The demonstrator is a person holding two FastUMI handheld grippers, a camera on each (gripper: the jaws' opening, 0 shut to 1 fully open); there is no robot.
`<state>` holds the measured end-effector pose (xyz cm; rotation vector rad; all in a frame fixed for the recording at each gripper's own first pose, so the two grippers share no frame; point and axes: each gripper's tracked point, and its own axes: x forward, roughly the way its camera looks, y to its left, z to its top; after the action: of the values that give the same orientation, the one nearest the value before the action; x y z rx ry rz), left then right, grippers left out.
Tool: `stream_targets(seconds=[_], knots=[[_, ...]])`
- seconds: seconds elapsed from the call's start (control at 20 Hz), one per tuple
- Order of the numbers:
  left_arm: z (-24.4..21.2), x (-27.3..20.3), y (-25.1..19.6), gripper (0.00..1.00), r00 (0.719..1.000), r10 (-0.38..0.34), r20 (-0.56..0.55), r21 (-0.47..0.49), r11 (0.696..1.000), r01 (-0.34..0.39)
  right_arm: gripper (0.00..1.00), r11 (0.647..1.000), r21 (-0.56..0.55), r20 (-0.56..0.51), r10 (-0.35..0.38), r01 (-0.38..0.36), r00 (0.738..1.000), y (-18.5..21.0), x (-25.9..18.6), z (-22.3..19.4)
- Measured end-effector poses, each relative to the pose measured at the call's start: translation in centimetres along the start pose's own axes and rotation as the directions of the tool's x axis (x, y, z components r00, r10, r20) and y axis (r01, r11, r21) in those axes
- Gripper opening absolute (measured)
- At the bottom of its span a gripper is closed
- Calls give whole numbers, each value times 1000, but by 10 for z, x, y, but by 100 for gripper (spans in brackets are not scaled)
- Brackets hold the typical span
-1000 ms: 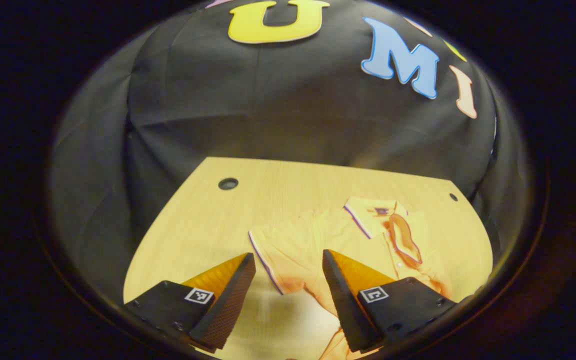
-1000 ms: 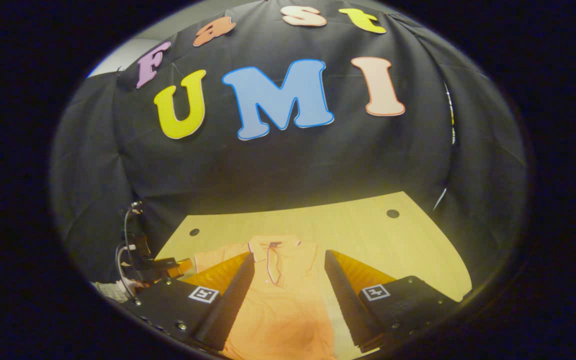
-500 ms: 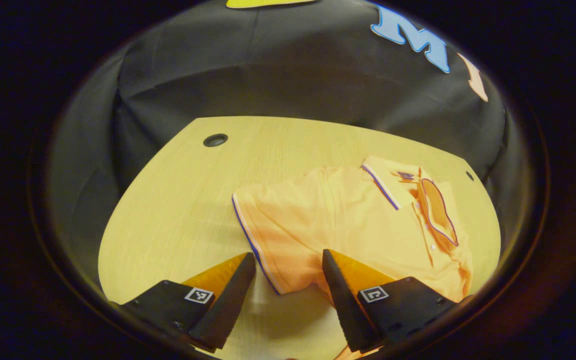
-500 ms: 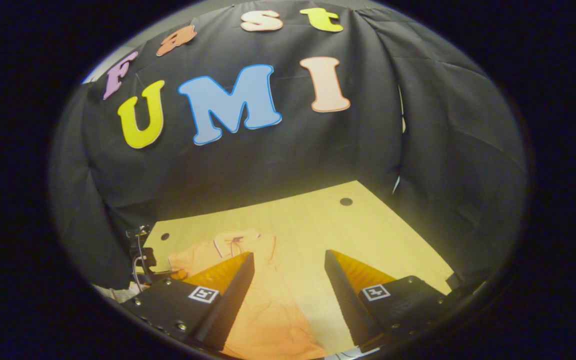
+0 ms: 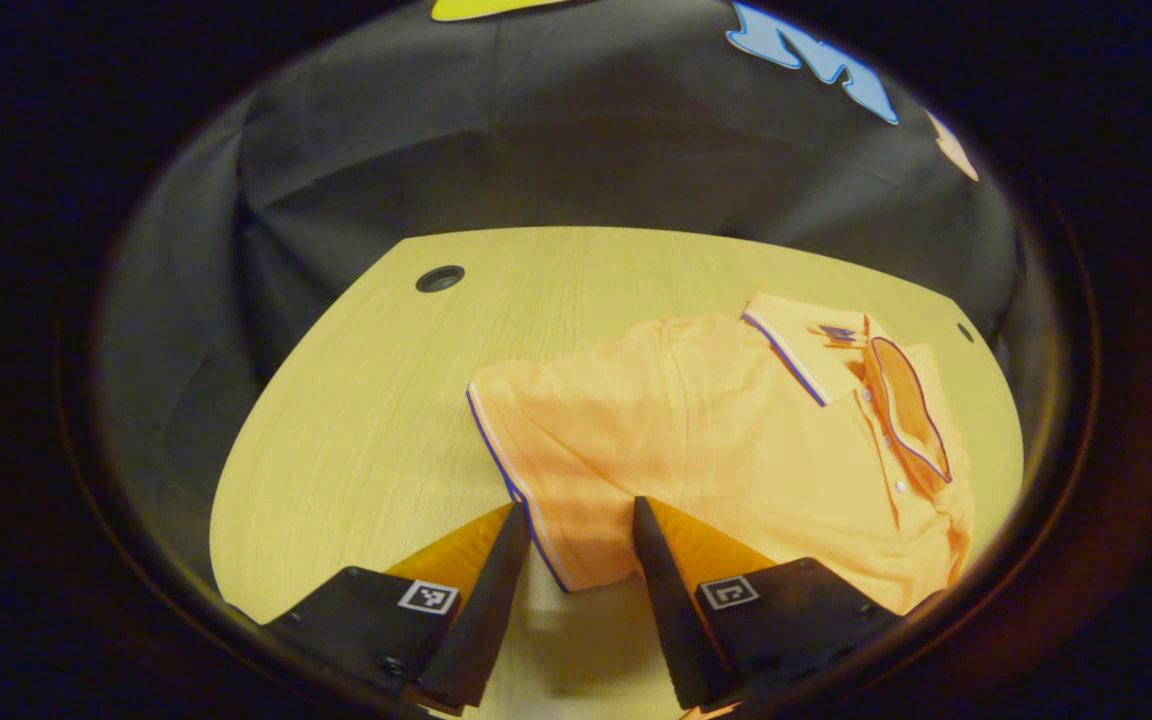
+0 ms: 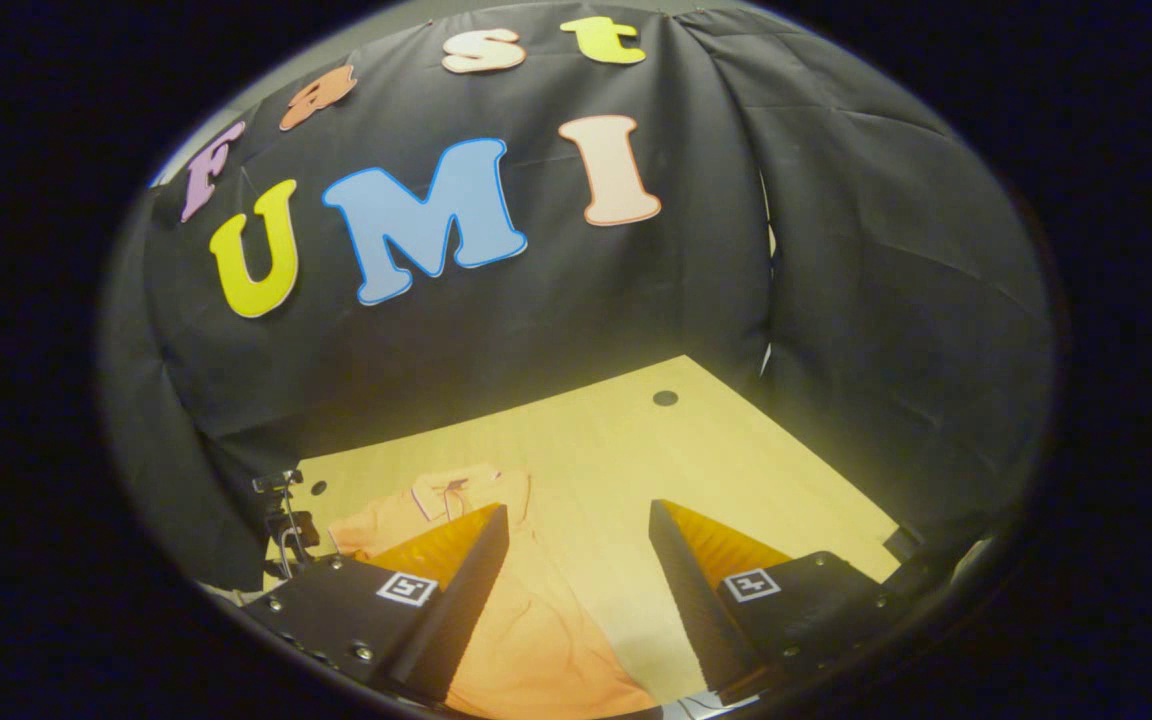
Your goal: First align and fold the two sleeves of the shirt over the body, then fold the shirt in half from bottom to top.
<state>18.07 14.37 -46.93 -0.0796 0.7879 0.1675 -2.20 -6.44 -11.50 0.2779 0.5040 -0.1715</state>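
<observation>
Nearest to me in the left gripper view, my left gripper (image 5: 576,545) has its fingers apart but narrower than half a second ago, and they now straddle the trimmed cuff of the shirt's sleeve (image 5: 546,470). The cuff edge sits between the two fingers; I think neither is pressing on the fabric yet, though the near end of the cuff is partly hidden behind them, so I cannot be sure of contact. That narrowing tells me the first step is under way: I am about to pinch this sleeve so it can be carried over the body.

In the right gripper view, my right gripper (image 6: 576,570) has its fingers wide apart and holds nothing. It has swung away to the side over the last second, so the shirt (image 6: 526,640) now passes under its left finger and bare table (image 6: 736,460) lies ahead.

Farther out, the shirt lies flat and face up on the table, neither sleeve folded in that I can see, with the collar (image 5: 836,345) at the far end, close to the table's back edge. Beyond that hangs the booth's black cloth wall (image 5: 556,150)
</observation>
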Motion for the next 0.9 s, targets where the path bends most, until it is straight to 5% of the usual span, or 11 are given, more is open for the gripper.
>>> stream_targets(seconds=[0.15,0.2,0.35,0.6,0.9], knots=[[2,2,-3,44,1000,-12,12,-1,1000,12,89,1000,19,-10,-7,8,1000,-7,-1,-6],[3,1,-5,23,1000,-9,10,1,1000,9,89,1000,22,-13,-11,12,1000,-9,-1,-8],[3,4,-8,7,1000,4,10,18,1000,-4,86,999,28,-22,-22,22,1000,-17,-4,-13],[10,1,-3,5,998,57,14,85,995,-58,87,999,41,-30,-34,35,999,-28,-7,-15],[44,-17,-38,10,995,19,98,191,981,-37,88,997,65,-49,-28,32,998,-33,-2,-22]])
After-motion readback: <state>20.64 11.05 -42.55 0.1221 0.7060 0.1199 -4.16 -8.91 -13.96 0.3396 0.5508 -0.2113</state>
